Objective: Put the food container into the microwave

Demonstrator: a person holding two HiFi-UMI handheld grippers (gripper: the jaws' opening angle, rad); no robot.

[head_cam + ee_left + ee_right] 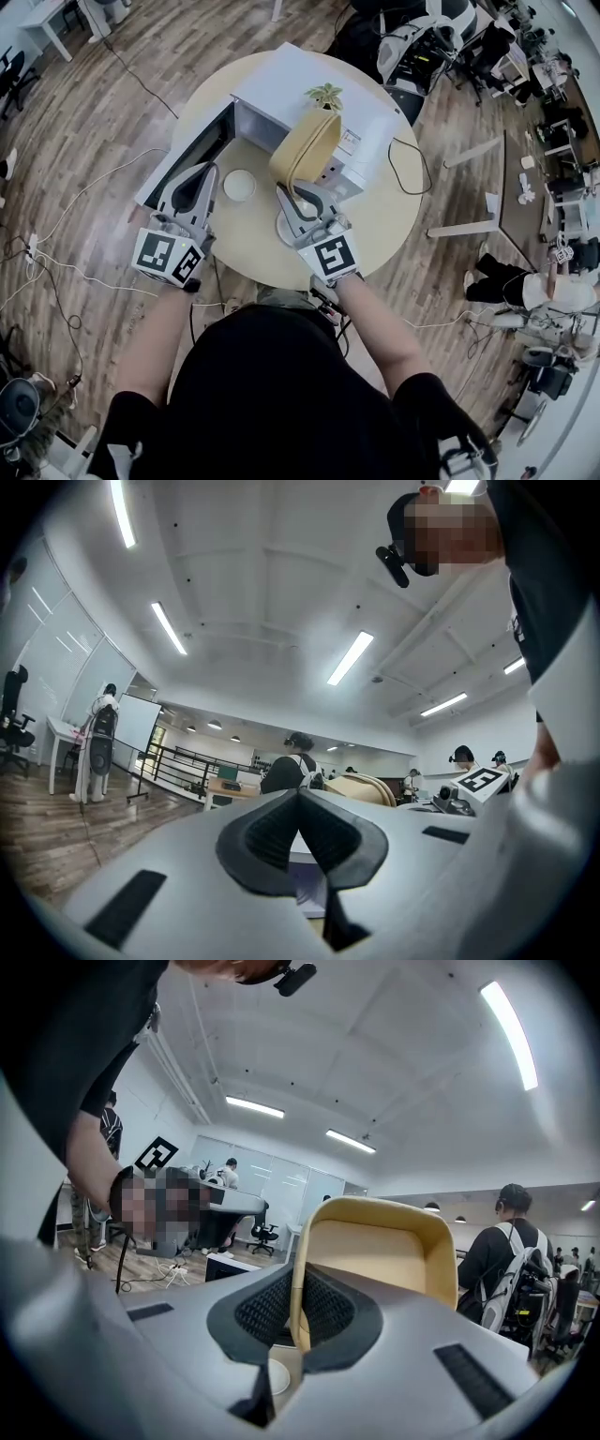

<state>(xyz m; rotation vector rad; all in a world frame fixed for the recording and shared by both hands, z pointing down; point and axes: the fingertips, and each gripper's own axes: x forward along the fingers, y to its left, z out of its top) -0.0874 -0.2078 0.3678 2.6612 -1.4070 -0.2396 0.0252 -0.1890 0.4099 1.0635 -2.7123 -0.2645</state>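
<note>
Tan plastic fills my right gripper view: the food container (380, 1251) stands on edge straight ahead of the right gripper (298, 1309), its hollow side turned toward the camera, and the two dark pads are pinched together on the near stretch of its rim with only the thin wall between them. From the head view the right gripper (284, 194) holds the food container (305, 145) out beyond its tips, clear of the round table (384, 220). The container's far end is up by the front of the white microwave (281, 84), to the right of the open cavity. The microwave's door (183, 155) hangs open just beyond the left gripper (201, 176). The left gripper (300, 803) has its jaws closed pad against pad with nothing in them, and the container sits well off to its right. A small white dish (239, 185) lies on the table between the two grippers.
</note>
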